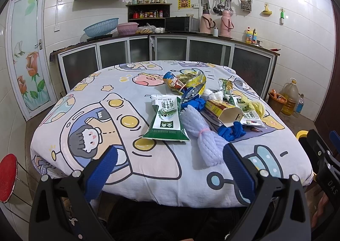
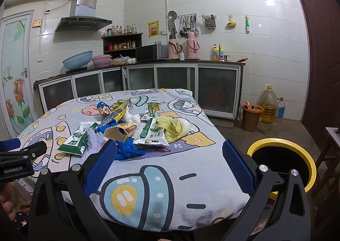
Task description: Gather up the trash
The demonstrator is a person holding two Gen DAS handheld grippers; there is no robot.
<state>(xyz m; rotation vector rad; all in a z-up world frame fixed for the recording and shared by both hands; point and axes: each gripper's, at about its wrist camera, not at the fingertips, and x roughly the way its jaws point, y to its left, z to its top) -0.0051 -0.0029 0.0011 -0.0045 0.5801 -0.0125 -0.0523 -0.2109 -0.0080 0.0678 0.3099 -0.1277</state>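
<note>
A pile of trash lies on the cartoon-print tablecloth: a green milk pouch, a white foam net, a cardboard carton, blue gloves, snack wrappers and a second milk pouch beside cabbage leaves. My left gripper is open and empty, hovering at the table's near edge just short of the foam net. My right gripper is open and empty over the near right part of the table, close to the blue gloves. A yellow-rimmed black bin stands right of the table.
Kitchen counters with basins, a microwave and thermoses run along the back wall. A brown bucket and an oil jug stand on the floor at right. A red paddle rests at lower left. A brown door is at far right.
</note>
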